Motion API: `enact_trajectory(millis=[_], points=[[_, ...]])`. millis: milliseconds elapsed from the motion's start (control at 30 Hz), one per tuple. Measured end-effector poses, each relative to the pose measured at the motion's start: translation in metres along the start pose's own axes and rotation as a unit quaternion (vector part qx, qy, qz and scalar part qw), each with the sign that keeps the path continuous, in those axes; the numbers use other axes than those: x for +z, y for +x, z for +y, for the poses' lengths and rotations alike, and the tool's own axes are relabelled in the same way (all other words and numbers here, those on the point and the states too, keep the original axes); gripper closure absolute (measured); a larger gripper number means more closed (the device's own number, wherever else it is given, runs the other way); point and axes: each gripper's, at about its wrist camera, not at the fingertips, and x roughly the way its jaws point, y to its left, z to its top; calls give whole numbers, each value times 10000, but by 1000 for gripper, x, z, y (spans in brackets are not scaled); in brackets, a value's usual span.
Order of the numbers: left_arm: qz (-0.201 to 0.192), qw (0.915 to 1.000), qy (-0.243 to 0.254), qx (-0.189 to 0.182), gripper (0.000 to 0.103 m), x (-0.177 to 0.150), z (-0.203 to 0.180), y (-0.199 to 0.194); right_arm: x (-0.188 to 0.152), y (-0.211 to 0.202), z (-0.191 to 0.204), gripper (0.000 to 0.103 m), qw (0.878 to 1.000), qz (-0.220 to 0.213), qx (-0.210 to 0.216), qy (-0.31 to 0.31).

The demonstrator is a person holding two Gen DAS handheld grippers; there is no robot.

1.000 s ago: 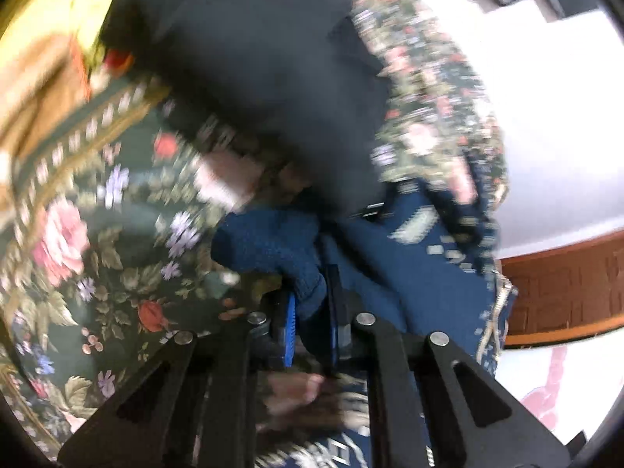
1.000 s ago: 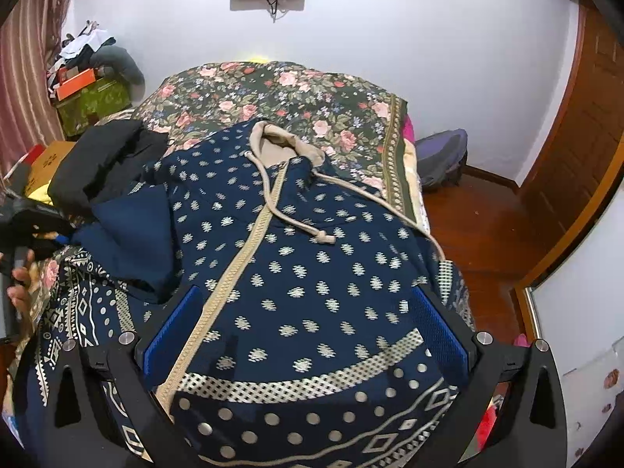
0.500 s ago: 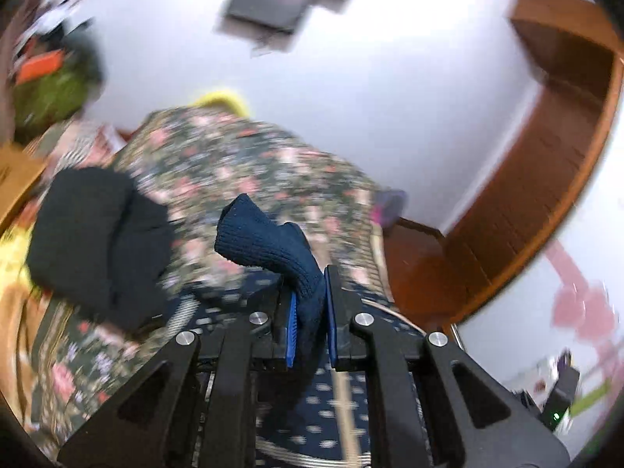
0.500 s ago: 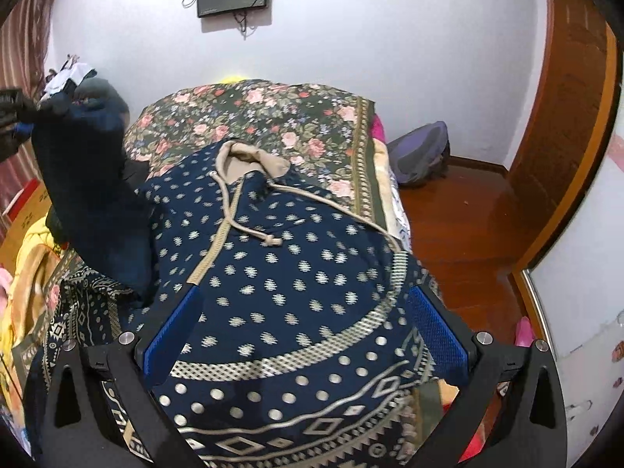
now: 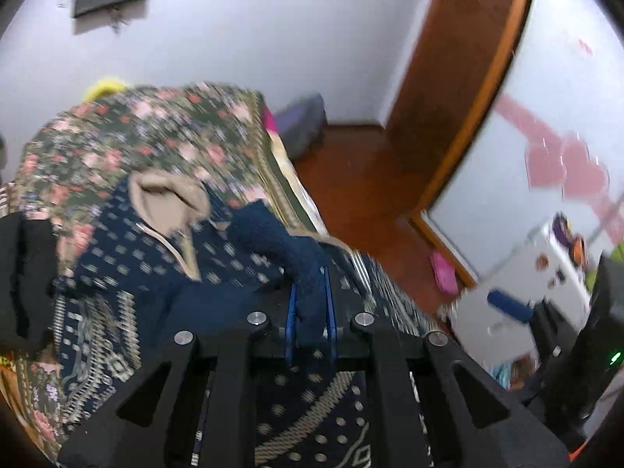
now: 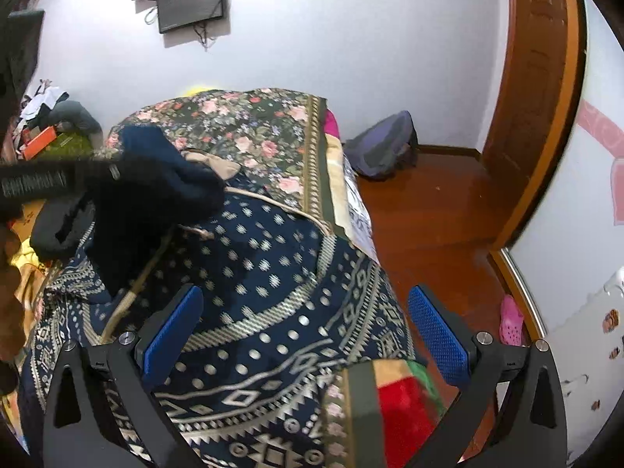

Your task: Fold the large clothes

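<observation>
1. At far left, a black garment (image 5: 23, 277) lies bunched on the bed, touching the left edge of a navy blue hooded robe with cream dots and geometric bands (image 6: 269, 273).
2. The robe is spread face-up across the bed covered in a dark green floral bedspread (image 6: 249, 124), its beige-lined hood (image 5: 163, 199) pointing toward the far wall and its patterned hem nearest the cameras.
3. The left gripper (image 5: 310, 304) is clenched on the robe's plain navy sleeve cuff (image 5: 273, 234); the blue pads press the knit fabric from both sides, and the cuff's end flops forward over the robe's chest.
4. In the right wrist view, the same sleeve hangs dark from the left gripper above the robe's left half, near the hood.
5. The right gripper (image 6: 304, 327) hovers released over the hem, its blue pads (image 6: 436, 335) wide apart and touching no cloth.
6. Right of the bed, a grey-purple backpack (image 6: 382, 148) rests on the wooden floor against the white wall, beside a brown wooden door (image 6: 534, 89).
7. A pink clog (image 6: 511, 319) lies near the mirror's frame.
</observation>
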Motion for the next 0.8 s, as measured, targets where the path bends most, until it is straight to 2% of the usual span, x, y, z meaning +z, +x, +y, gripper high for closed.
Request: enact_trajectory(millis=[67,200,267,333,367,433,567,700,800], points=[[240,9996,111,-39,92,-9,-8,9,-5,2,-4,0,10000,73,-33,40],[356,9985,406,45,89,-21,-19,8,-10,2,-11,0,9998,141,-84,106],[221,9981,535,215,78,-22,-16,-4,-9,0,-12,0,9998,152,-71,126],[15,9969,605,502,52,-24,-4,-18,-8,-2,-12,0,9998,135,-19,109],[-94,9959,634,637,48,-25,1,-24,-7,-4,-10,0,9999,121,11,79],[-310,9915,722,1034,44,-32,22,-42,-5,-5,-5,0,9999,109,107,23],[-252,9816,750,1739,40,-53,72,-54,-3,5,9,0,9985,270,481,-4],[136,9716,445,2321,39,-93,130,-55,-9,26,27,2,9956,614,702,-13],[544,9633,123,2627,39,-125,172,-48,-19,51,36,9,9895,1099,938,94]])
